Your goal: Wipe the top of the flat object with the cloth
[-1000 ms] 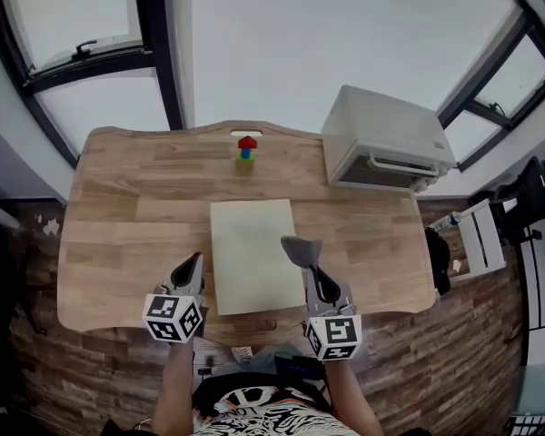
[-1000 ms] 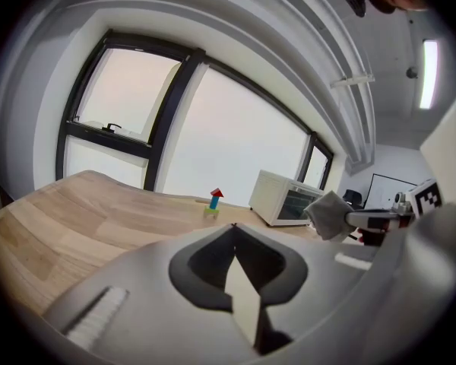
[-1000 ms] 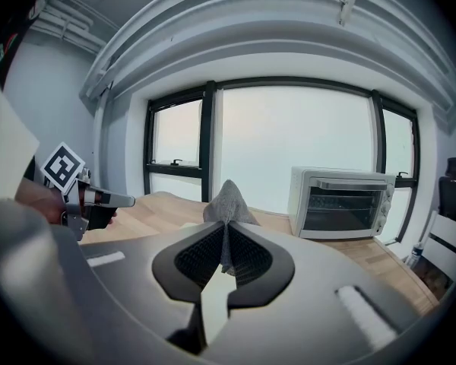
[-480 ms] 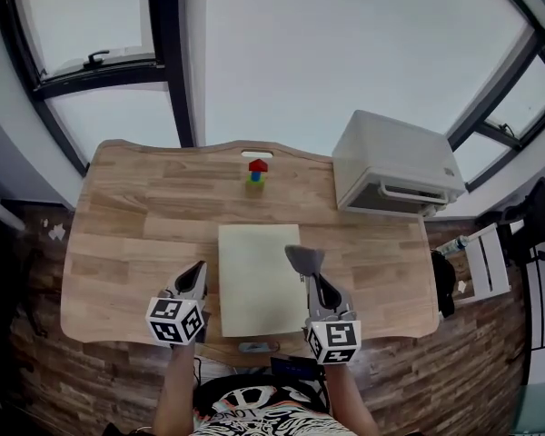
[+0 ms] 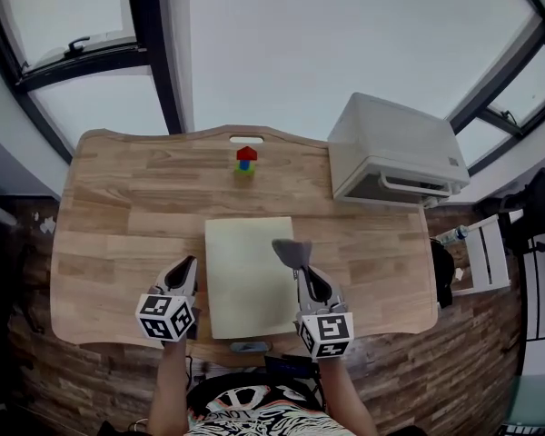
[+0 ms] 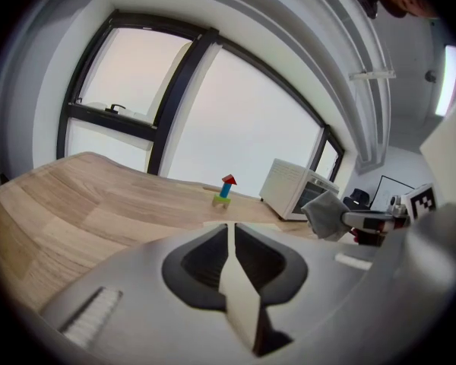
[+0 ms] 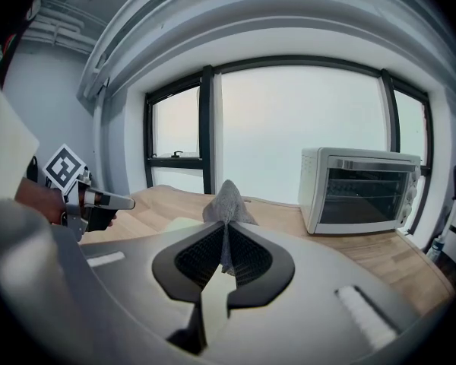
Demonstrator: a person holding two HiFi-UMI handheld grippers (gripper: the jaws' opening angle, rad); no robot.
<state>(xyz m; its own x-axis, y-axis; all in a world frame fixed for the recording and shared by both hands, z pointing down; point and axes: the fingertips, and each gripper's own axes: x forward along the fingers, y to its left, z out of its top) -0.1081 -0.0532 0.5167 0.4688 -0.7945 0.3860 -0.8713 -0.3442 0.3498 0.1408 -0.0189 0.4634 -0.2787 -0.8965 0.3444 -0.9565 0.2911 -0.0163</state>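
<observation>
In the head view the wooden surface [image 5: 100, 225] lies bare toward its 9 o'clock edge, and dark-framed windows [image 5: 82, 53] stand beyond its far side. The left hand-held gripper [image 5: 189, 263] is at about 7 o'clock from the surface's middle, near the front edge, and points toward 12 o'clock. The left gripper view shows its jaws pressed together with nothing between them. Its tip is just beside the left edge of the flat object [image 5: 245, 280], at that object's 9 o'clock. Whether the tip touches the wood cannot be told.

The flat object is a pale yellow-green rectangular board lying flat on the surface. It sits midway between the surface's left and right ends, in the front half. Its long sides run from 6 to 12 o'clock, and its near end comes close to the front edge. At its 12 o'clock, well apart and near the far edge, stands a small toy block stack [image 5: 246, 160], green at the bottom, blue in the middle and red on top.

The grey cloth [image 5: 292, 252] is on the board's 3 o'clock side, over its right edge. The right hand-held gripper [image 5: 301, 268] is clamped on it. In the right gripper view the jaws pinch the cloth's lower part, and the rest sticks out past the tips in a bunched peak. Whether the cloth rests on the board cannot be told.

At 2 o'clock from the board, a white toaster oven [image 5: 391, 148] stands on the surface's far right corner. Its dark glass door has a handle across the top. Past the surface's 3 o'clock edge is a wood-patterned floor [image 5: 490, 352].
</observation>
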